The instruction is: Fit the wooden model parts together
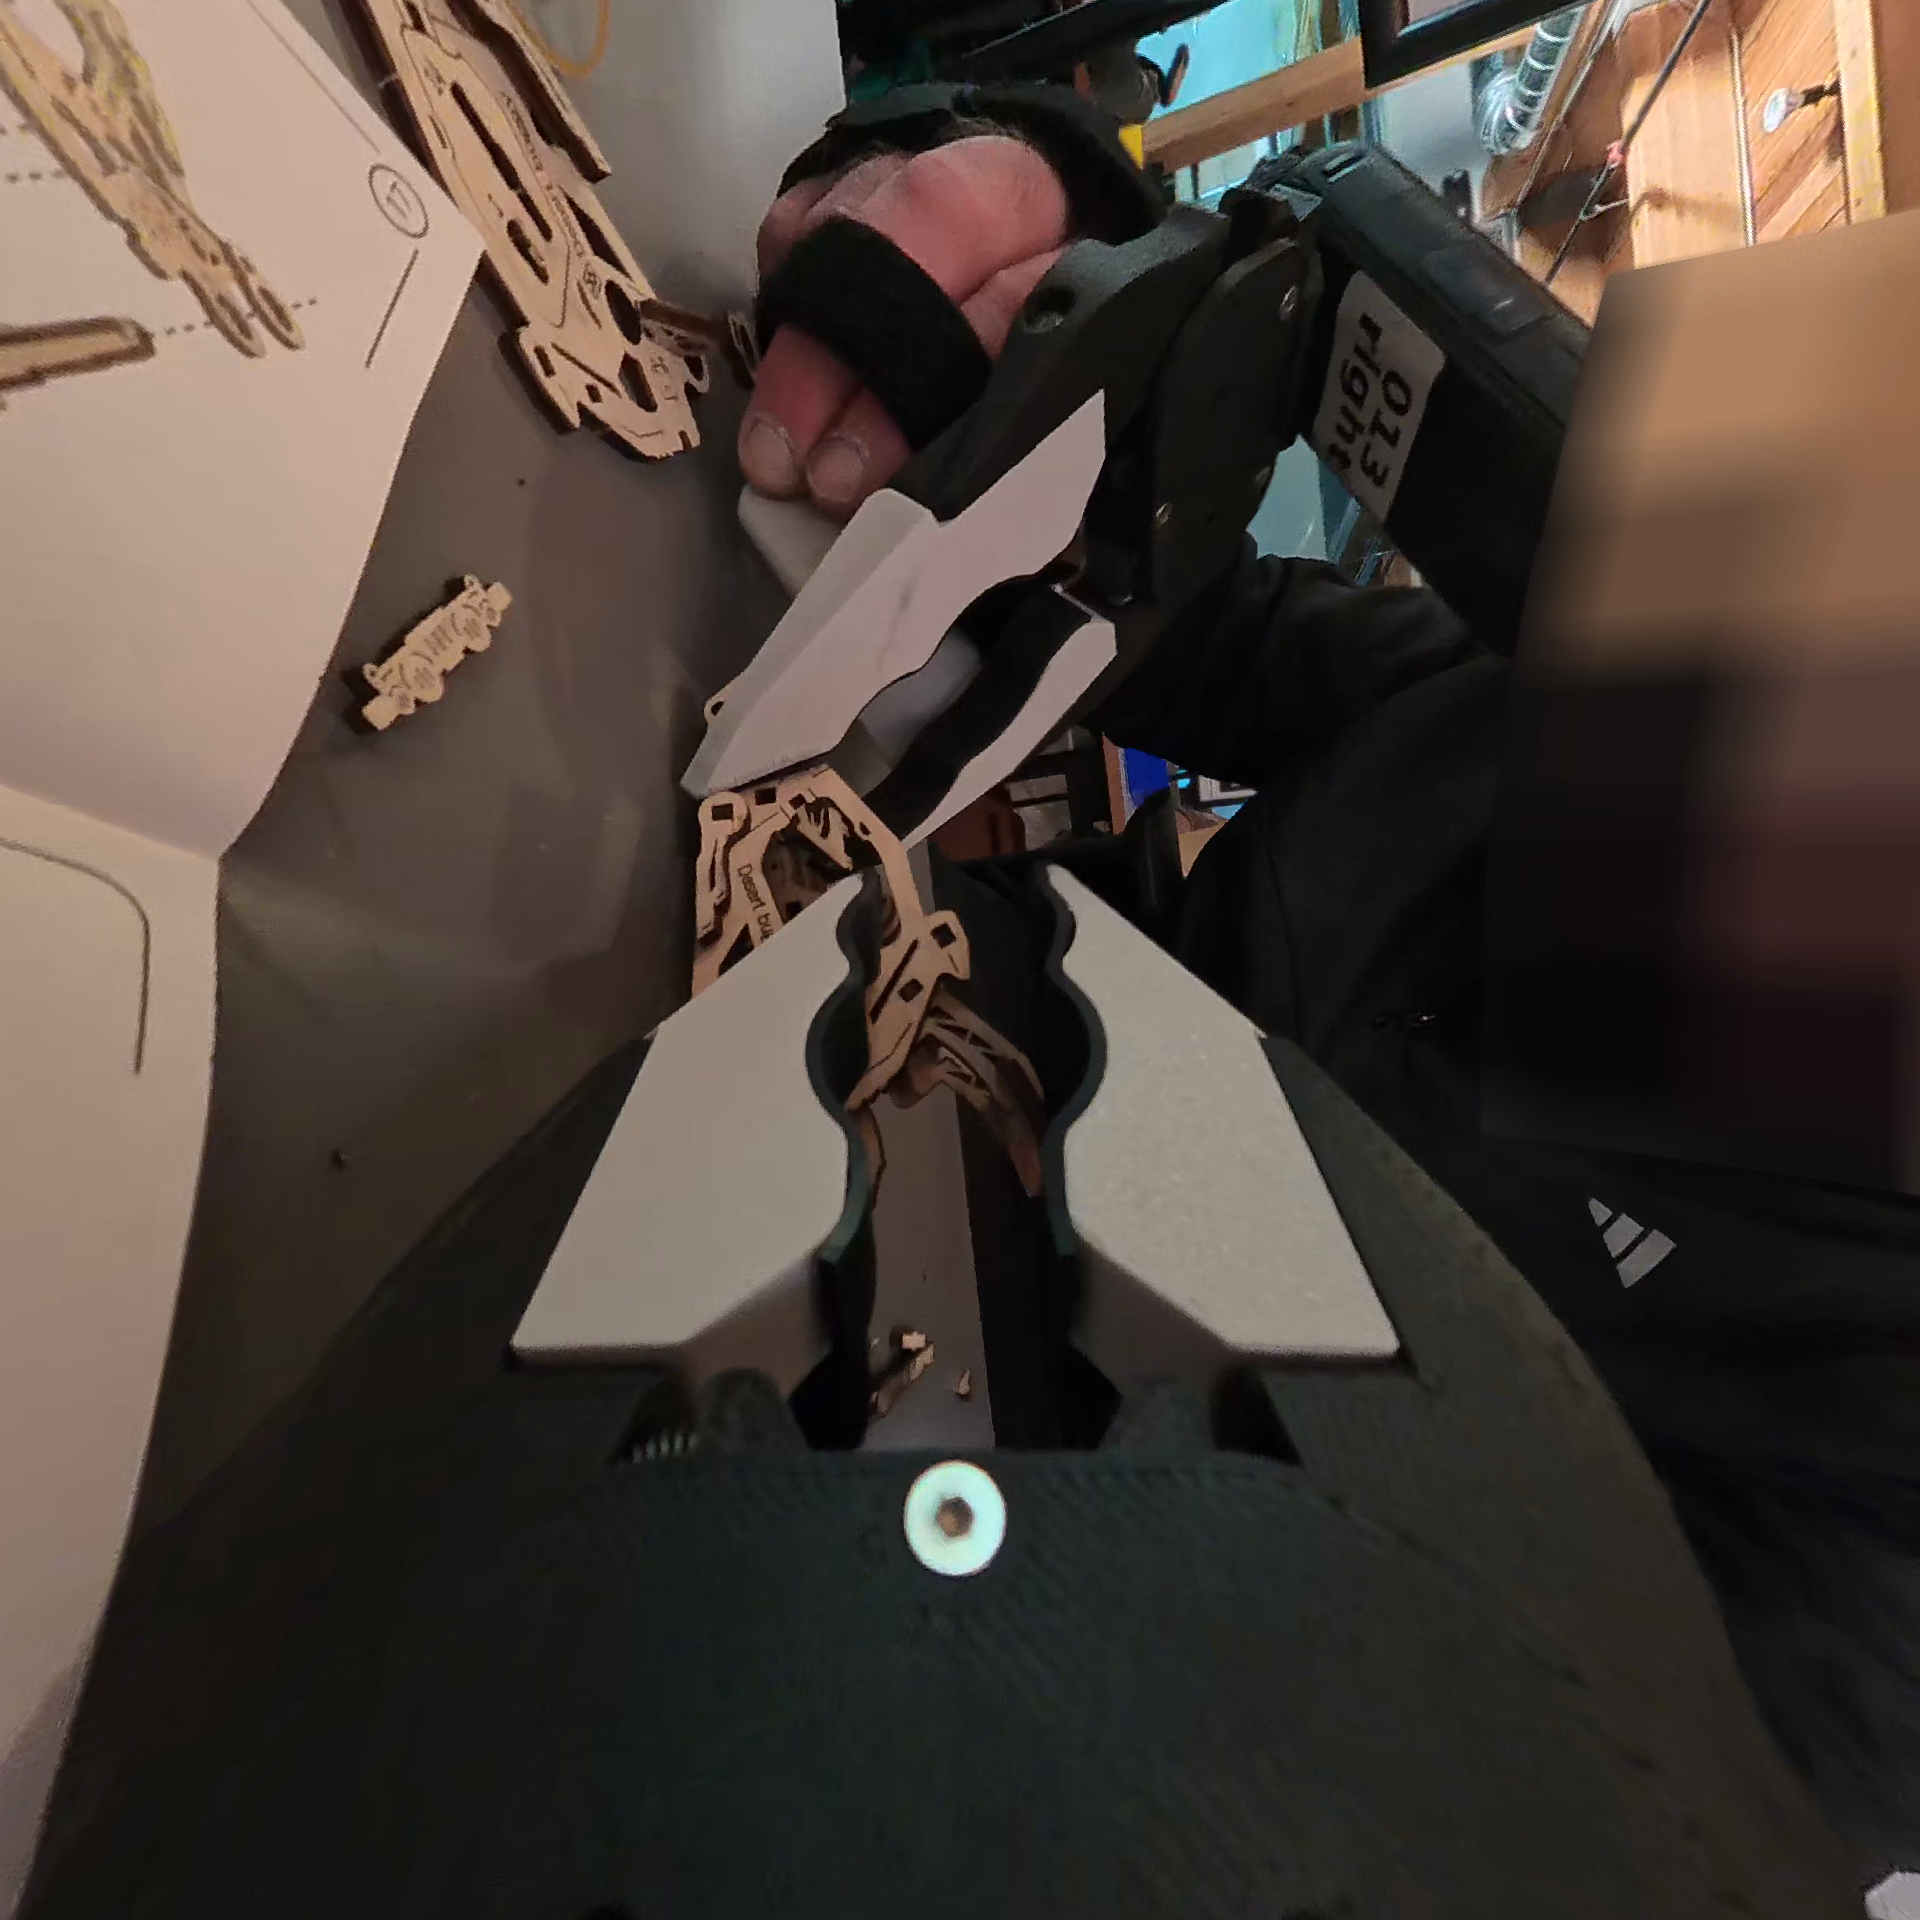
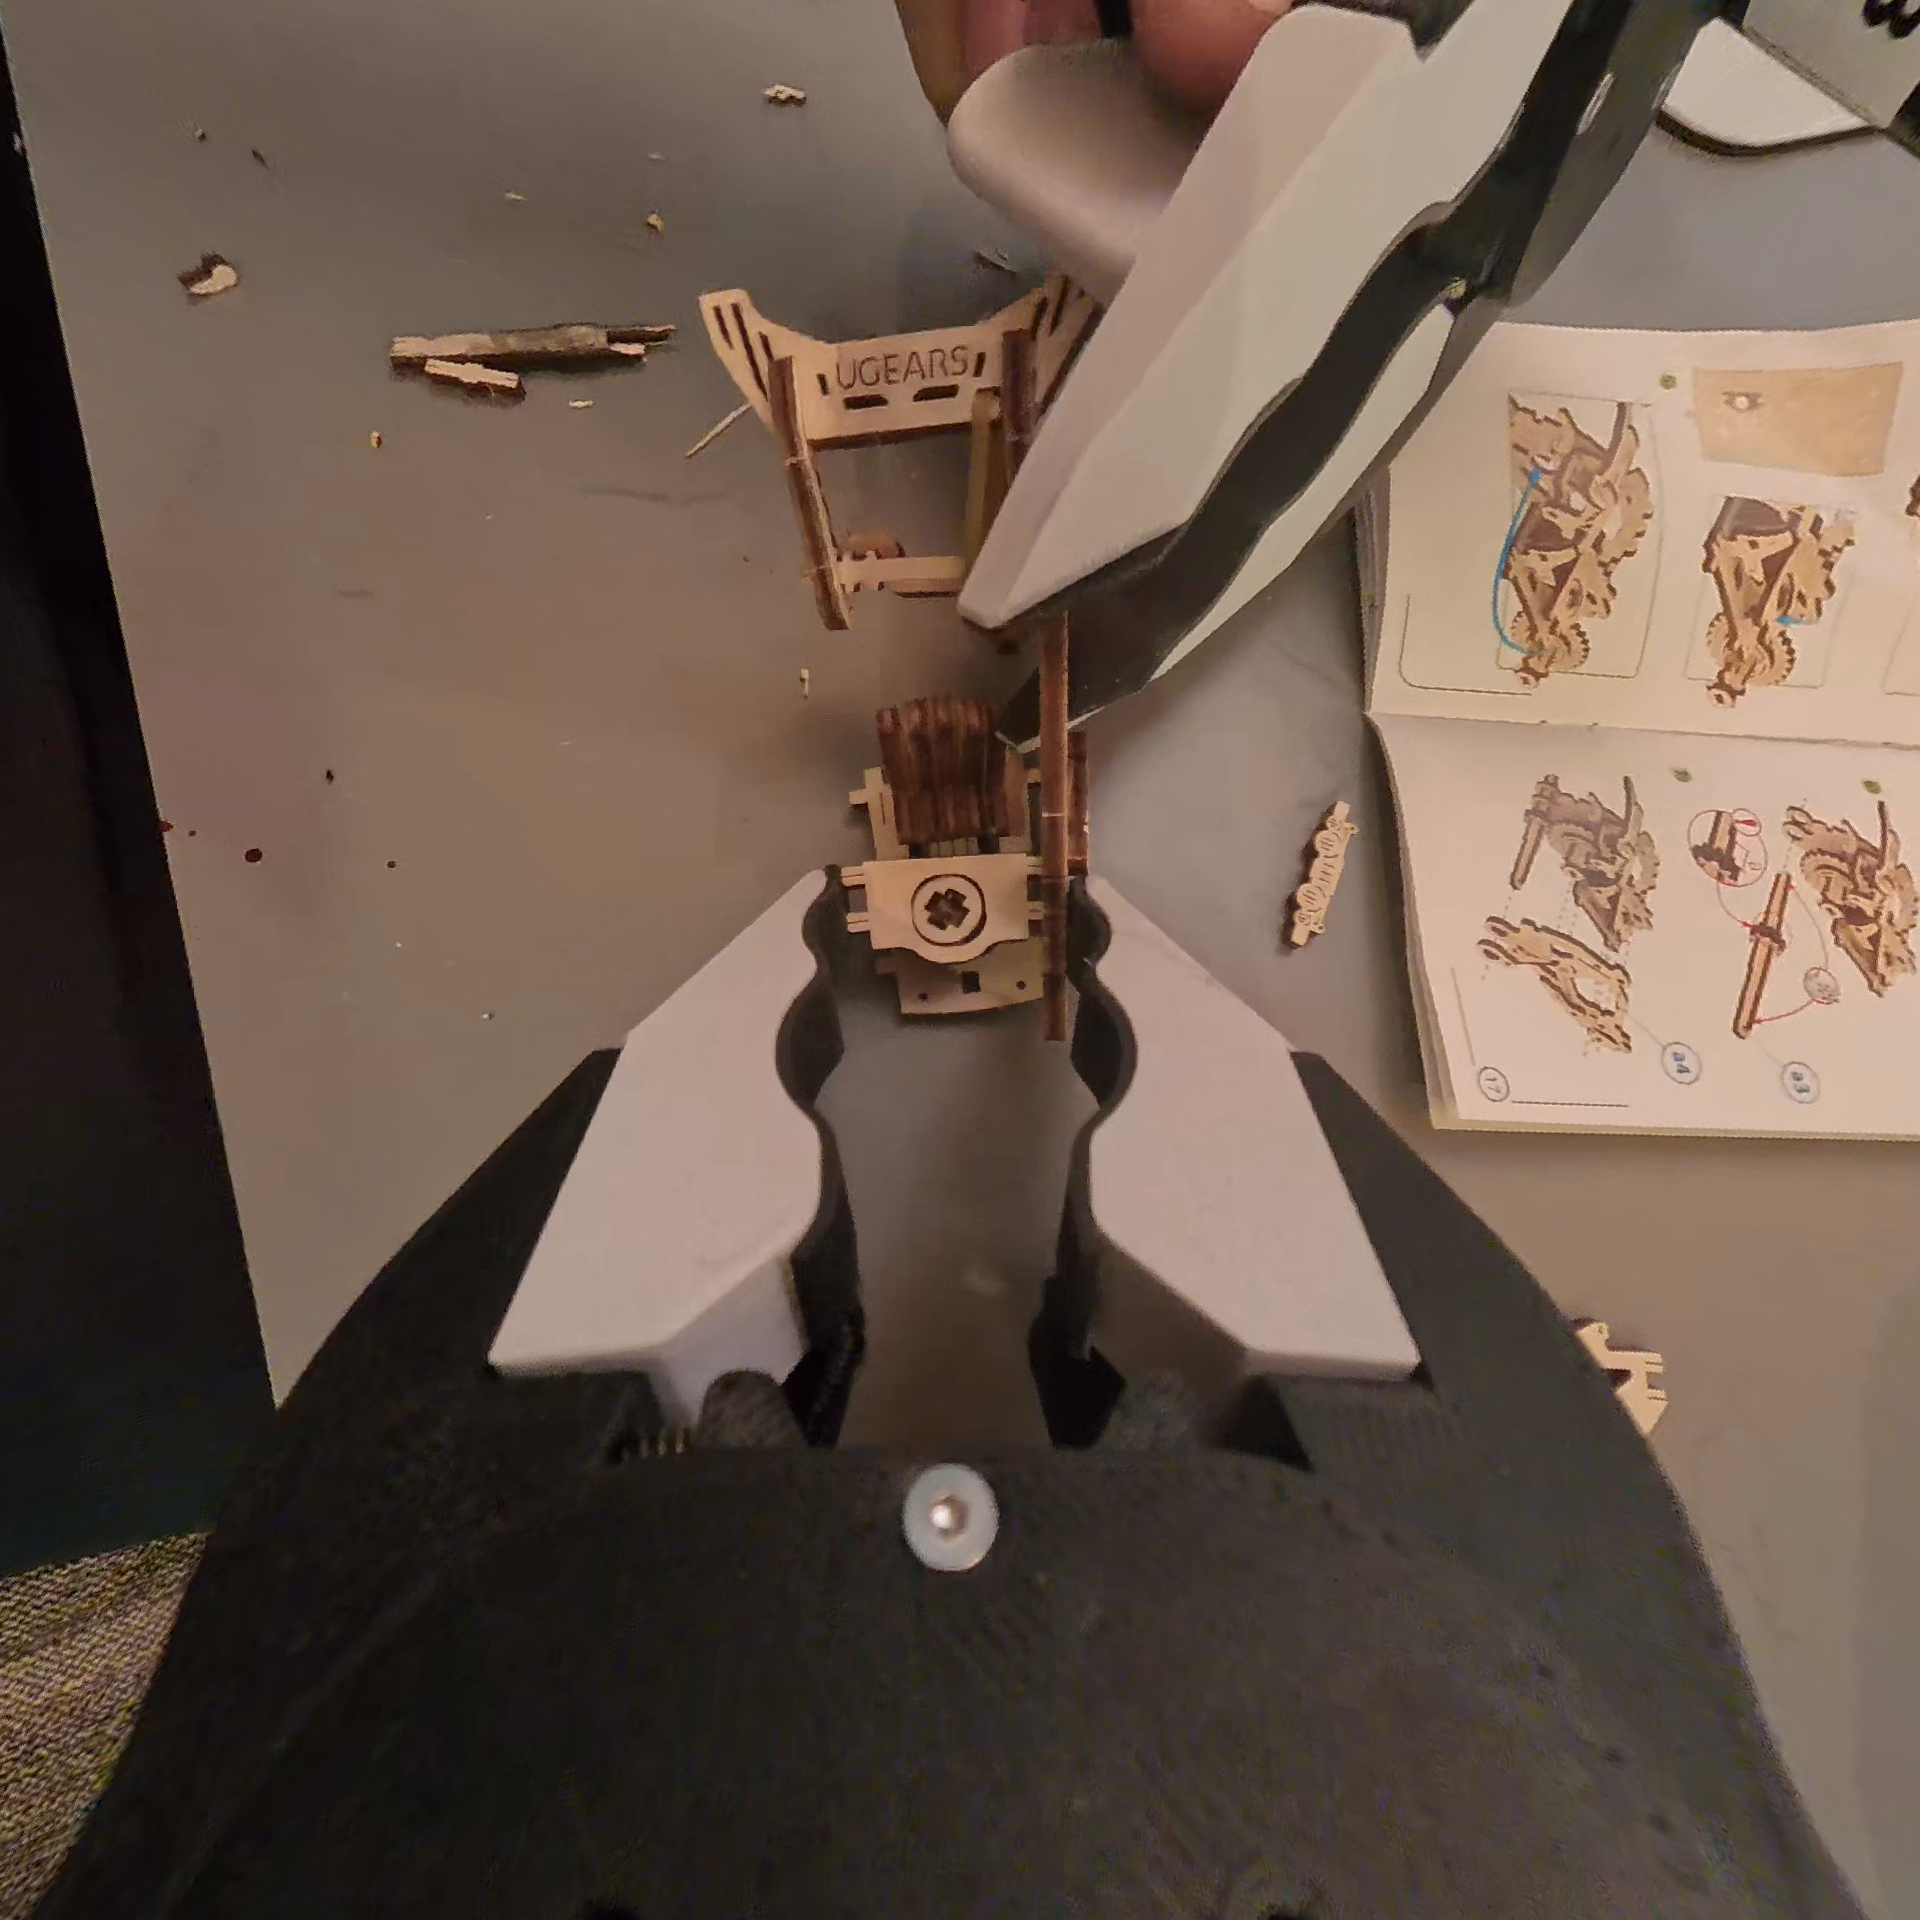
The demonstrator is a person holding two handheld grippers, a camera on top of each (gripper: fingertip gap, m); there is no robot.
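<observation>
Surroundings: your grey tabletop (image 2: 468, 675) is littered with wood splinters and offcuts (image 2: 525, 351) toward the upper left of the right wrist view.
Booklet: your open illustrated instruction booklet (image 2: 1662, 748) lies at the right edge of that view, with a small flat engraved wooden piece (image 2: 1317, 878) just beside its left margin.
Frame part: a pale trapezoid wooden frame sub-assembly (image 2: 883, 447) sits above centre, apart from the model.
Sheet: in the left wrist view a laser-cut plywood sheet with punched-out holes (image 1: 540, 229) lies in the upper left.
Obstruction: in the right wrist view the other tool's grey finger crosses in from the upper right and covers the frame part's right side.
Task thing: the small wooden model assembly with a dark slatted seat (image 2: 961, 883) stands at centre frame.
Right gripper (image 2: 956, 935): you have its two fingertips pressed on either side of the model's lower body, grasping it.
Left gripper (image 1: 951, 935): its jaws stand apart around the flat pale wooden side panel with cut-outs (image 1: 883, 956); one finger touches the panel, and you cannot tell whether it is actually gripped.
Hand pose: your hand in a black fingerless glove (image 1: 883, 312) wraps the right tool's handle at upper centre of the left wrist view, fingers curled downward.
</observation>
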